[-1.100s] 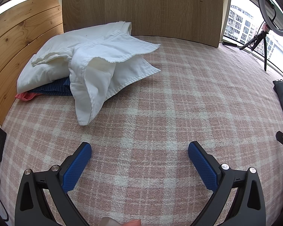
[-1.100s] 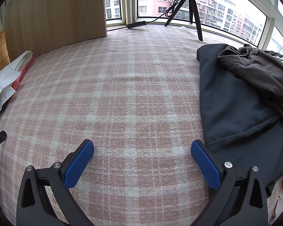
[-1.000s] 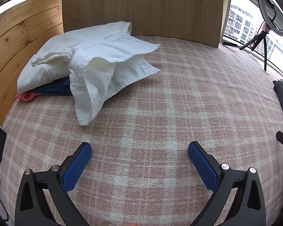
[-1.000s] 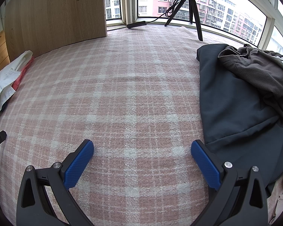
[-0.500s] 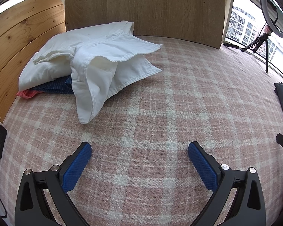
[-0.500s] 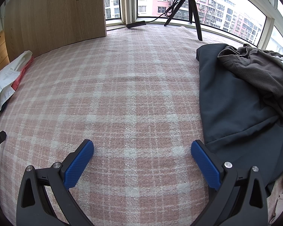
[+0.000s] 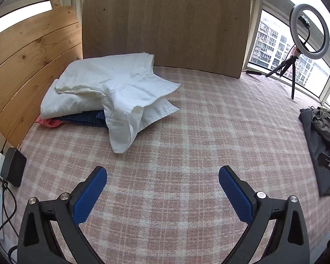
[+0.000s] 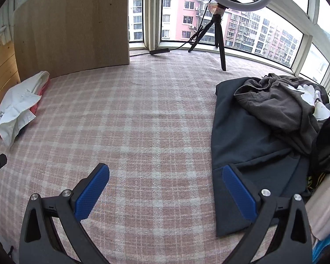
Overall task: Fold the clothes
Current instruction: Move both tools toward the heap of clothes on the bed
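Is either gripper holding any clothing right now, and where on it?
No. The left gripper and right gripper are both open over the plaid cloth, nothing between their fingers.

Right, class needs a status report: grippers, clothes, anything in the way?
Left gripper open, empty. Right gripper open, empty, beside dark garment pile. White garment stacked far left. Plaid cloth between them bare.

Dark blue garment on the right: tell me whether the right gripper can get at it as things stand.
Probably yes. The right gripper is open and empty, and one of its fingers already overlaps the dark blue garment near its edge. Nothing lies between, though the grey garment covers its far part.
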The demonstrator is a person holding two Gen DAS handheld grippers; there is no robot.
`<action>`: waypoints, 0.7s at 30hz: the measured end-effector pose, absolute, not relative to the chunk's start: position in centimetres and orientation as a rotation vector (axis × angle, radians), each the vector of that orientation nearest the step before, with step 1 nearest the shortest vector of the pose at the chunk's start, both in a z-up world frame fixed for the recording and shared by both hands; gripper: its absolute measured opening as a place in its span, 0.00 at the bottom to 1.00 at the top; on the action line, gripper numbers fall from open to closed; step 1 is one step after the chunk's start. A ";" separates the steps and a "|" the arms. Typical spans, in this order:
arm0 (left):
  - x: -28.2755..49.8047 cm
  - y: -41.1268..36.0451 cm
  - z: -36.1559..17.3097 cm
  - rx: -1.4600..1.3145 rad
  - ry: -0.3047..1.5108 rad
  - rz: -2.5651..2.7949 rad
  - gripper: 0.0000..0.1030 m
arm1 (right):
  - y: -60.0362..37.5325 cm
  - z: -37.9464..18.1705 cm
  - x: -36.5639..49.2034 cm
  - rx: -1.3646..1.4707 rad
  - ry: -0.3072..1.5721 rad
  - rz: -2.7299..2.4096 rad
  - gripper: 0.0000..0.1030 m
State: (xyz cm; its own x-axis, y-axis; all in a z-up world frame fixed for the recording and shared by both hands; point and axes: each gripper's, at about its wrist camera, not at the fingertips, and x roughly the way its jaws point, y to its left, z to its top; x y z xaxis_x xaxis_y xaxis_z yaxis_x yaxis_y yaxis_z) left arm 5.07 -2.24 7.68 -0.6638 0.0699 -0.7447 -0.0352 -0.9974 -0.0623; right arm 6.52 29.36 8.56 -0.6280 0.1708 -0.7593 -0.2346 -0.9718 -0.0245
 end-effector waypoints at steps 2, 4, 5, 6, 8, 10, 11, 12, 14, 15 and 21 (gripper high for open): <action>6.1 -2.2 9.6 -1.209 -0.073 2.814 0.99 | 29.4 10.1 7.6 -1.176 0.131 2.653 1.00; 6.6 -1.7 11.4 -1.155 -0.090 2.806 0.99 | 29.6 11.8 8.4 -1.125 0.135 2.655 1.00; 7.0 -1.4 12.2 -1.135 -0.090 2.802 0.99 | 29.7 12.6 8.8 -1.100 0.138 2.655 1.00; 7.2 -1.0 12.9 -1.116 -0.086 2.795 0.99 | 29.7 13.3 9.2 -1.081 0.139 2.657 1.00; 7.6 0.1 14.1 -1.080 -0.059 2.776 0.99 | 29.8 14.5 9.9 -1.055 0.143 2.665 1.00; 8.0 1.5 15.1 -1.041 -0.013 2.761 0.99 | 30.3 15.5 11.0 -1.020 0.151 2.661 1.00; 8.3 2.1 15.6 -1.020 0.007 2.752 0.99 | 30.6 15.9 11.6 -1.002 0.154 2.657 1.00; 8.5 2.7 16.0 -1.003 0.021 2.744 0.99 | 31.0 16.3 12.1 -0.986 0.157 2.652 1.00; 8.7 3.7 16.7 -0.979 0.027 2.727 0.99 | 31.9 17.0 13.3 -0.957 0.160 2.638 1.00; 8.9 4.3 17.1 -0.967 0.031 2.718 0.99 | 32.4 17.4 13.8 -0.942 0.163 2.631 1.00; 9.6 7.8 18.6 -0.915 0.082 2.654 0.99 | 35.1 18.9 17.0 -0.879 0.198 2.571 1.00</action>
